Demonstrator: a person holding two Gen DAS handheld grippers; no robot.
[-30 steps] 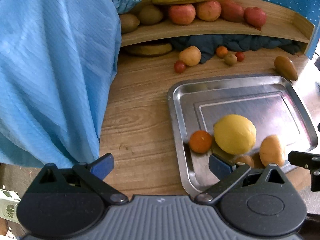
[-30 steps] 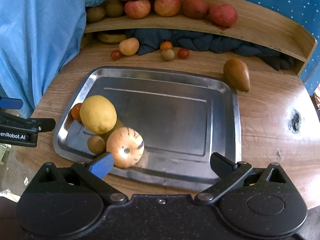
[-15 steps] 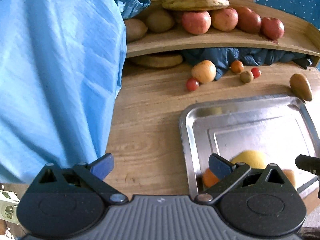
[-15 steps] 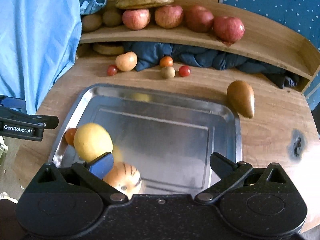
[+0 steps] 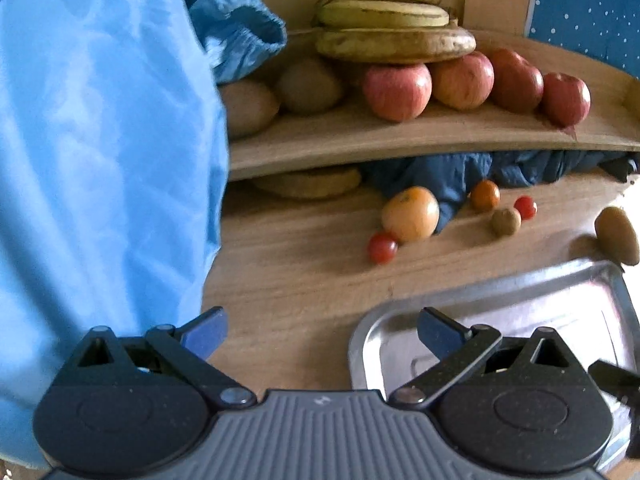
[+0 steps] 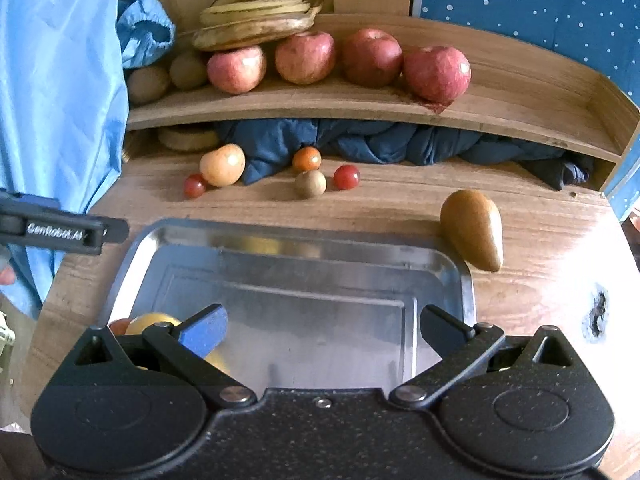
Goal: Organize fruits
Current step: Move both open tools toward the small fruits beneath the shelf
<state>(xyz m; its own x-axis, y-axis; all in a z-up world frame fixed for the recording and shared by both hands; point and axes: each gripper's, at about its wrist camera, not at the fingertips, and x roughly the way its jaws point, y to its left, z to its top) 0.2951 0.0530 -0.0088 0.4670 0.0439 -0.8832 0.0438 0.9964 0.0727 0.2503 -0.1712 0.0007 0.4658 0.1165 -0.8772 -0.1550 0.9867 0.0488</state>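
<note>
Both tools are held empty with jaws spread wide: the right gripper (image 6: 322, 332) above the near half of the shallow stainless-steel tray (image 6: 466, 280), the left gripper (image 5: 320, 332) over bare wood at the tray's near left corner. A round yellow fruit (image 6: 150, 320) and a small orange-red one (image 6: 119, 325) are seen in the tray's near left corner, half hidden behind the right tool. The step in hand is judged to be a reach for another loose fruit. A forward move is called for, toward the brown pear-shaped fruit (image 6: 474, 228) just beyond the tray's far right corner, or the small fruits farther back. The worn wooden tabletop (image 6: 540, 248) is backed by a curved wooden shelf (image 6: 360, 106) bearing four red apples (image 6: 372, 58) and bananas (image 6: 256, 20), with dark blue cloth (image 6: 380, 142) stuffed beneath.
</note>
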